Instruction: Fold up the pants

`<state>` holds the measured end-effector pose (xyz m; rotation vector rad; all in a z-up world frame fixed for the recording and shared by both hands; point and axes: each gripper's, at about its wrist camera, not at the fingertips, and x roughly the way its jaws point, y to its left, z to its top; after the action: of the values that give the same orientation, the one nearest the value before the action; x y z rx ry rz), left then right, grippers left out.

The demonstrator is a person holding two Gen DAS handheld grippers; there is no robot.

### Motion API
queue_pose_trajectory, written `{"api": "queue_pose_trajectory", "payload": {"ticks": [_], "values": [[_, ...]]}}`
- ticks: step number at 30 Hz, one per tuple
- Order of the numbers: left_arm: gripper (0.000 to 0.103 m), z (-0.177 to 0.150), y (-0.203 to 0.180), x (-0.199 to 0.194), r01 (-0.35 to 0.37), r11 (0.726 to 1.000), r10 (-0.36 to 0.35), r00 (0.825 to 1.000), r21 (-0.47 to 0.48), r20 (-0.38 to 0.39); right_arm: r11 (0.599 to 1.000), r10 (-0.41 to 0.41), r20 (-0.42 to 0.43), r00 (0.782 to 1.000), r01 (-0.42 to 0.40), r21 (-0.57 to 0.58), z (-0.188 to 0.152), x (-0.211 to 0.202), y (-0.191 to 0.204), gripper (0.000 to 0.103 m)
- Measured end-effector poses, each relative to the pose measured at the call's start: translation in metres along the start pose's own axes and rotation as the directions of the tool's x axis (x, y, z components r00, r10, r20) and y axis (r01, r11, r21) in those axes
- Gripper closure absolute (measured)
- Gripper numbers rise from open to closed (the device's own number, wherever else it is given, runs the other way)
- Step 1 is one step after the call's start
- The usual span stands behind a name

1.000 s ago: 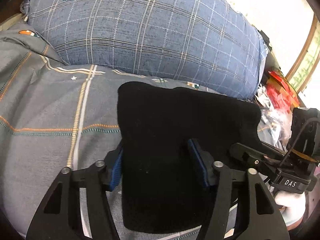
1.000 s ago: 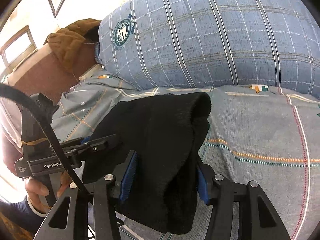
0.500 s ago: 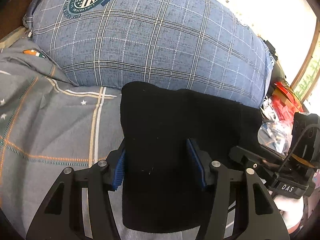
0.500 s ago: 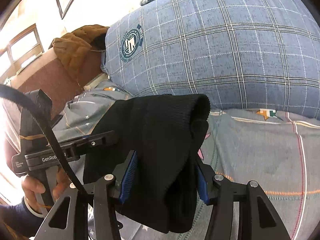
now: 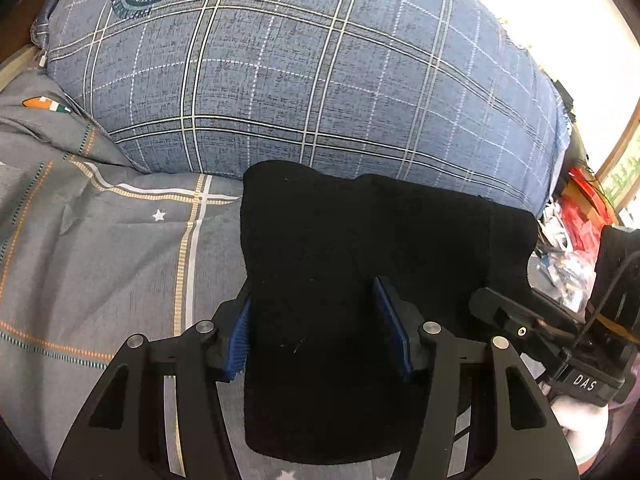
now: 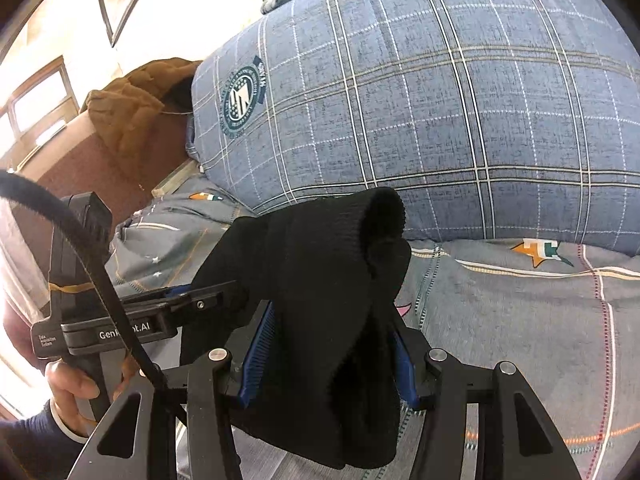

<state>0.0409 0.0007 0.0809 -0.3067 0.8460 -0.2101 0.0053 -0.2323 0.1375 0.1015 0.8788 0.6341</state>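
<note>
Both grippers, left (image 5: 318,332) and right (image 6: 326,360), clamp the pants (image 5: 360,264), now carried nearer the pillow (image 5: 300,80); the fold travels forward over the bed (image 5: 100,260).

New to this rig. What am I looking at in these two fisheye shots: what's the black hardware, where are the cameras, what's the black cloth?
There is no robot arm here. A person holds a two-finger gripper in each hand, and each gripper carries a fisheye camera looking forward along its fingers.

The left wrist view shows the left gripper at the bottom, its blue-padded fingers closed on the black pants. The other handheld unit shows at the right edge.

The right wrist view shows the right gripper, also shut on the same pants, which drape over and between its fingers. At the left, the person's left hand grips the other unit's handle.

Underneath is a grey patterned bedsheet. Behind it lies a large blue plaid pillow.
</note>
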Motion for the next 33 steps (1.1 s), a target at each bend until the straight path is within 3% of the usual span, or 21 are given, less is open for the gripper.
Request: {"api": "queue_pose_trajectory", "payload": {"ticks": [22,33], "values": [[0.047,0.021,0.023,0.071,-0.059,0.998,0.058,0.994,-0.008,-0.092,0.997,0.014,-0.075,0.997,-0.008,0.079,0.006,0.071,-0.046,0.051],[0.047,0.021,0.028,0.086,-0.080,0.997,0.079,0.992,-0.007,-0.098,0.994,0.014,-0.095,0.995,-0.004,0.106,0.008,0.090,-0.065,0.051]]}}
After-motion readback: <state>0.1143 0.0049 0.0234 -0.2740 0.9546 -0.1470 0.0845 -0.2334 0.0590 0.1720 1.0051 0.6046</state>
